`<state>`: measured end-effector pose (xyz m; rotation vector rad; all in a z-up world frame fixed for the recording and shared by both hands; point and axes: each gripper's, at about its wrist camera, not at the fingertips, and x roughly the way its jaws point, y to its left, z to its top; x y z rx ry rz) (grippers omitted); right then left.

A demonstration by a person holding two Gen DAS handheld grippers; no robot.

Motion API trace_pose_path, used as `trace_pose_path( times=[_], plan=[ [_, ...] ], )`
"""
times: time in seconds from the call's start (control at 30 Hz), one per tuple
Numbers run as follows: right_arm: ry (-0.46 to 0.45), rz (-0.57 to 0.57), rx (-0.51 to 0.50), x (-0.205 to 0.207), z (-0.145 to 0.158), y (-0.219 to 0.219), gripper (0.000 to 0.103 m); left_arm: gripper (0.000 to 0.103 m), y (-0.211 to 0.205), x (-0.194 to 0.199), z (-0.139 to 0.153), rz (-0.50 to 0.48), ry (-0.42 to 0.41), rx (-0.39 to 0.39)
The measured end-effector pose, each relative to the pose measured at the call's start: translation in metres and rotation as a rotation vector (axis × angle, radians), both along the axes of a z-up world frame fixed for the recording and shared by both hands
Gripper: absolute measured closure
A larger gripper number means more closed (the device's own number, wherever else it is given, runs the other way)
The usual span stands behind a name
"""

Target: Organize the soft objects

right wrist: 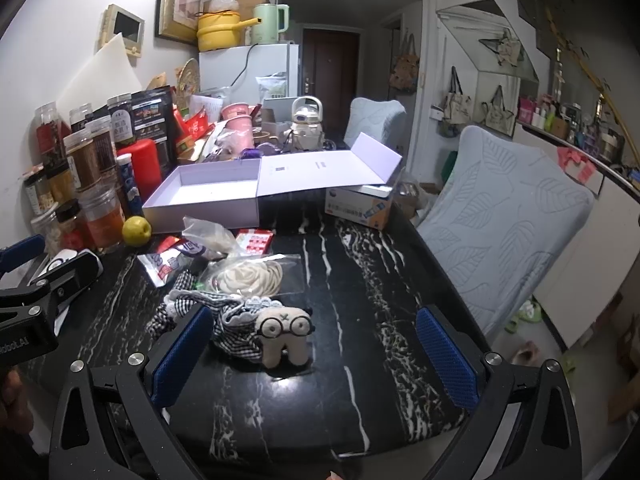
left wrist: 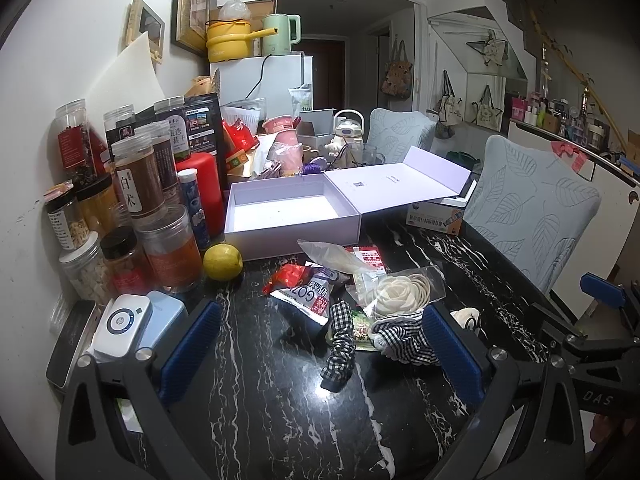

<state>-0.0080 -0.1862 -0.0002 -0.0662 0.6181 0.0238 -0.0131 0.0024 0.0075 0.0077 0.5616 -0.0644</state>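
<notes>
Right, here's what I have on my two feeds.
Left gripper point(left wrist: 324, 352): spread wide, holding nothing, low over the black marble table point(left wrist: 256, 400).
Right gripper point(right wrist: 316, 354): also wide apart and empty; I see it at the right edge of my left feed too.
Plush point(right wrist: 285, 330): small cream toy with round glasses, standing between my right fingers, touching neither pad.
Gingham cloth point(left wrist: 340, 344): black-and-white check, bunched just left of the plush and touching it; one strip trails toward my left camera.
Rose bag point(left wrist: 400, 296): clear bag with a cream rose, just behind the cloth.
Snack packets point(left wrist: 308, 292): crumpled pile beside the rose bag.
Lemon point(left wrist: 222, 261): left, at the box's near corner.
Box point(left wrist: 296, 236): lilac, lid folded open to the right, nothing inside.
Jars point(left wrist: 136, 184): crowded along the left wall.
Chairs point(left wrist: 532, 208): leaf-print covers, right side.
</notes>
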Motion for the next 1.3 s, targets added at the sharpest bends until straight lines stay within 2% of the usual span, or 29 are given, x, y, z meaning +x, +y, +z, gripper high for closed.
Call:
trace_pose_path(
  times=[1.0, 1.2, 1.3],
  plan=[
    [0.004, 0.022, 0.029, 0.001, -0.004, -0.002, 0.000, 0.000, -0.001, -0.002, -0.001, -0.010, 0.010, -0.007],
    [0.000, 0.022, 0.090, -0.001, -0.012, -0.009, 0.000, 0.000, 0.005, -0.001, -0.009, 0.004, 0.025, 0.000],
    [0.012, 0.027, 0.118, -0.001, -0.018, -0.013, 0.000, 0.000, 0.010, 0.001, -0.016, 0.011, 0.041, -0.022]
  ],
)
